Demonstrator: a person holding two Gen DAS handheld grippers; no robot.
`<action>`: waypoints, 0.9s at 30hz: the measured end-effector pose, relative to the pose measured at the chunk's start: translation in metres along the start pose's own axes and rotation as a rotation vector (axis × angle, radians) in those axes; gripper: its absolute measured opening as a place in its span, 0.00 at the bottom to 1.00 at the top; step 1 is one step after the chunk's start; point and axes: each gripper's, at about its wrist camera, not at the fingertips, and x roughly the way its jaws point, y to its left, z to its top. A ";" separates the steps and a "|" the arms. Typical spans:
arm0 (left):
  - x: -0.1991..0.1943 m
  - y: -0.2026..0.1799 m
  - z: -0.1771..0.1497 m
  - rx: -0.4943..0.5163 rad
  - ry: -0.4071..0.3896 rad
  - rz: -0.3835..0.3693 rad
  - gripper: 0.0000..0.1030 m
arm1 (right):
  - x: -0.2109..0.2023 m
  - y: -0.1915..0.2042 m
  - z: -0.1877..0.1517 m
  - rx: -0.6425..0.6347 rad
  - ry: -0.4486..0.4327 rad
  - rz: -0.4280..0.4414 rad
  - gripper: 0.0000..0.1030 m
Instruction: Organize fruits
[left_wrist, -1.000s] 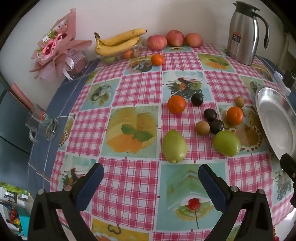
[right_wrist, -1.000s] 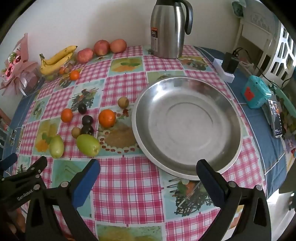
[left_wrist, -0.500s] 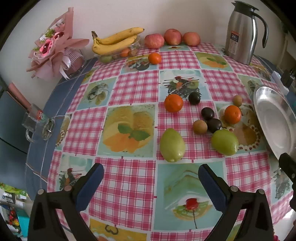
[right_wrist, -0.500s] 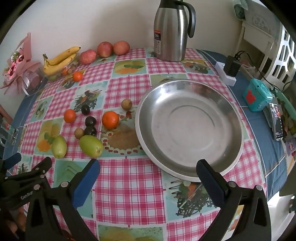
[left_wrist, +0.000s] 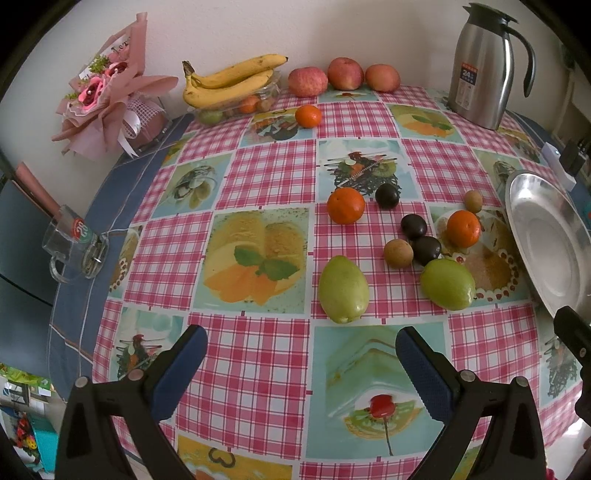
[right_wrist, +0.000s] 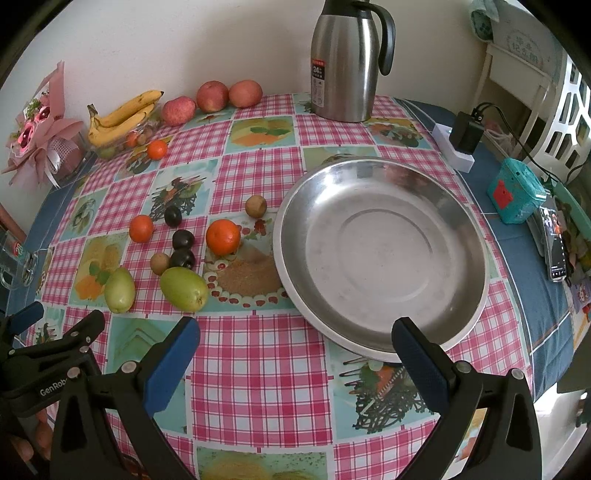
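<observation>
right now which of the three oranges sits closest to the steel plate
The orange on the printed tart picture, just left of the steel plate. The other two oranges lie farther left, one back near the bananas.

The surface (right_wrist: 258, 354) wears a pink-and-white checked cloth with pale teal picture squares and a blue border. Two green fruits (left_wrist: 343, 290), three oranges (left_wrist: 345, 205), dark purple plums (left_wrist: 413, 226) and brown round fruits (left_wrist: 398, 253) lie beside a silver steel plate (right_wrist: 380, 254). Yellow bananas (left_wrist: 229, 83) and red apples (left_wrist: 307, 81) line the far edge.

steel tray (left_wrist: 546, 236) cut off right, fruit under bananas (left_wrist: 229, 83) perhaps oranges
</observation>
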 end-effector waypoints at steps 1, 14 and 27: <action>0.000 0.000 0.000 0.000 0.000 0.000 1.00 | 0.000 0.000 0.000 0.000 0.000 0.000 1.00; 0.000 -0.001 0.000 0.000 -0.001 0.000 1.00 | 0.000 0.001 0.000 -0.001 0.000 -0.001 1.00; 0.001 -0.004 -0.002 0.000 0.001 0.001 1.00 | 0.001 0.001 0.000 0.000 0.000 -0.002 1.00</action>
